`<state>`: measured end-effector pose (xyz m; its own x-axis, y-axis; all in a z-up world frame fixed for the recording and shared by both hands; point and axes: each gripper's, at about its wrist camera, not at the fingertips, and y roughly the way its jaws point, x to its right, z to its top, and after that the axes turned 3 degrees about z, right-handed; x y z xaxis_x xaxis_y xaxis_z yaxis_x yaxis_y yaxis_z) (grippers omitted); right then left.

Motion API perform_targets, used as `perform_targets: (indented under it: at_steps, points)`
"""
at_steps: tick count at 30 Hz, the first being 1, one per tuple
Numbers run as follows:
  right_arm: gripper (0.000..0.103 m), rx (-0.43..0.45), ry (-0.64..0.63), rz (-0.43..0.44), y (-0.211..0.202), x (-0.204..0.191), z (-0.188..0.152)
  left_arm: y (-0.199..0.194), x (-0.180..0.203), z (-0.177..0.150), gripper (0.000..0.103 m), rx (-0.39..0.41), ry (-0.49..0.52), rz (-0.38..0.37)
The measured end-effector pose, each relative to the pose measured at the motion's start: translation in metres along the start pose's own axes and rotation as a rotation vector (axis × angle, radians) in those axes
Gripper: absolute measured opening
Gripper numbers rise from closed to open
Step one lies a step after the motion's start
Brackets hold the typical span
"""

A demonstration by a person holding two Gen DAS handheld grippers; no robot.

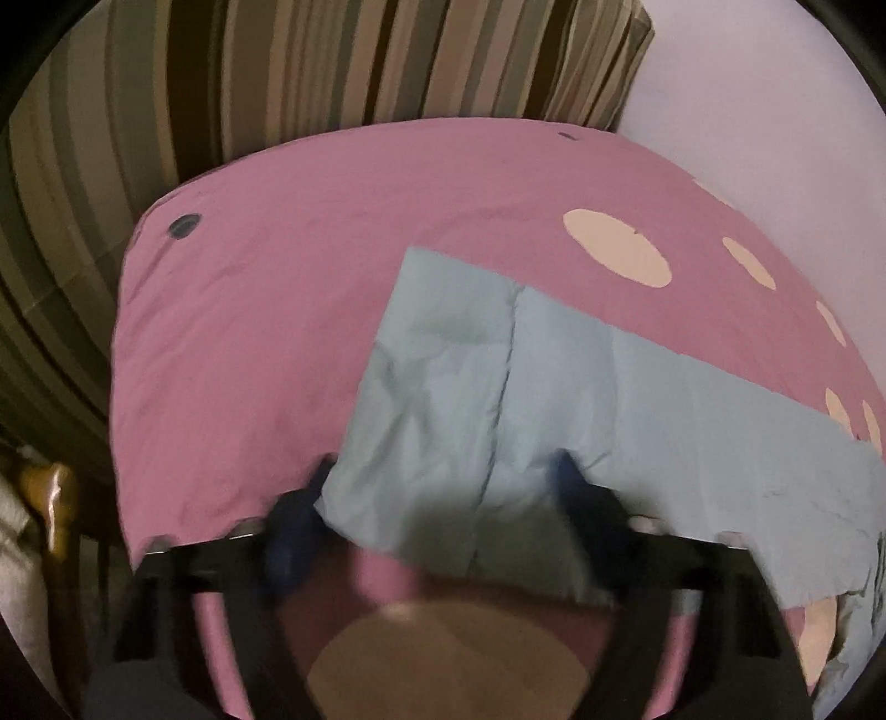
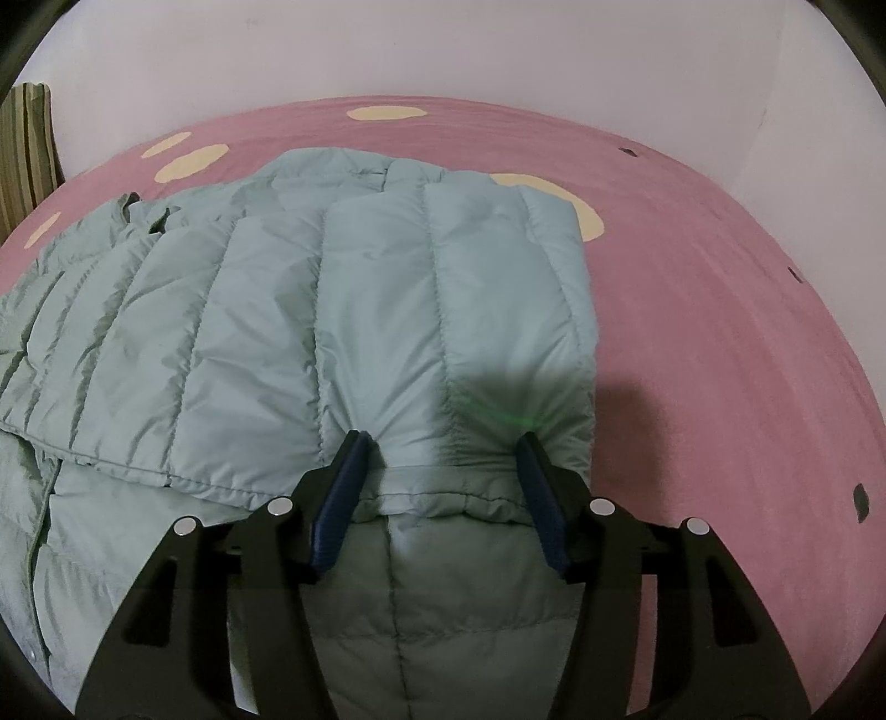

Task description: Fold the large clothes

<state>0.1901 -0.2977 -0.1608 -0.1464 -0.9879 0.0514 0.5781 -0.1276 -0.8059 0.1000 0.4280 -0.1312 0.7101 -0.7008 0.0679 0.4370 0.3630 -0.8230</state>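
A pale blue quilted puffer jacket (image 2: 266,310) lies spread on a pink bed sheet (image 2: 720,288) with cream spots. A folded-over part of it ends in a hem right at my right gripper (image 2: 440,440). That gripper stands open astride the hem, the puckered fabric filling the gap and touching both blue pads (image 2: 343,487). The left wrist view is blurred. There a flat end of the jacket (image 1: 470,360) lies near the bed's front edge, and my left gripper (image 1: 446,471) is open with this fabric between its fingers, unbunched.
A striped cushion (image 1: 277,66) stands at the bed's far end against a pale wall (image 2: 443,50). Wooden floor (image 1: 443,664) shows below the bed's near edge. A brown wooden object (image 1: 52,498) sits at the far left. Bare pink sheet (image 1: 249,304) lies left of the jacket.
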Motion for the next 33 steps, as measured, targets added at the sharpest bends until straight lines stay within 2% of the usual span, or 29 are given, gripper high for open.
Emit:
perform_targets:
  at_steps: [1, 3, 5, 6, 12, 16, 22, 33]
  points:
    - [0.057, 0.000, -0.001, -0.002, 0.000, 0.000, 0.000, 0.001, 0.000, 0.002, 0.065, 0.007, -0.006, -0.006]
    - [0.057, 0.000, -0.002, -0.004, 0.000, 0.000, 0.000, 0.002, 0.003, 0.004, 0.049, 0.014, 0.016, 0.007]
    - [0.057, 0.001, -0.004, -0.007, 0.001, 0.000, 0.001, 0.000, 0.006, 0.006, 0.021, 0.017, 0.041, -0.026]
    - [0.057, 0.001, -0.005, -0.008, 0.001, 0.000, 0.001, -0.002, 0.007, 0.007, 0.014, 0.018, 0.042, -0.040]
    - [0.058, 0.003, -0.005, -0.007, 0.001, 0.001, 0.001, -0.030, 0.028, 0.006, 0.010, 0.078, 0.070, -0.071]
    - [0.058, 0.003, -0.004, -0.003, 0.001, 0.002, 0.002, -0.056, 0.066, 0.007, 0.009, 0.120, 0.137, -0.115]
    - [0.058, 0.006, 0.000, -0.001, 0.001, 0.002, 0.001, -0.091, 0.153, -0.016, 0.009, 0.159, 0.303, -0.169]
    - [0.058, 0.009, 0.019, 0.013, 0.000, 0.002, 0.000, -0.132, 0.327, -0.099, 0.009, 0.159, 0.583, -0.293]
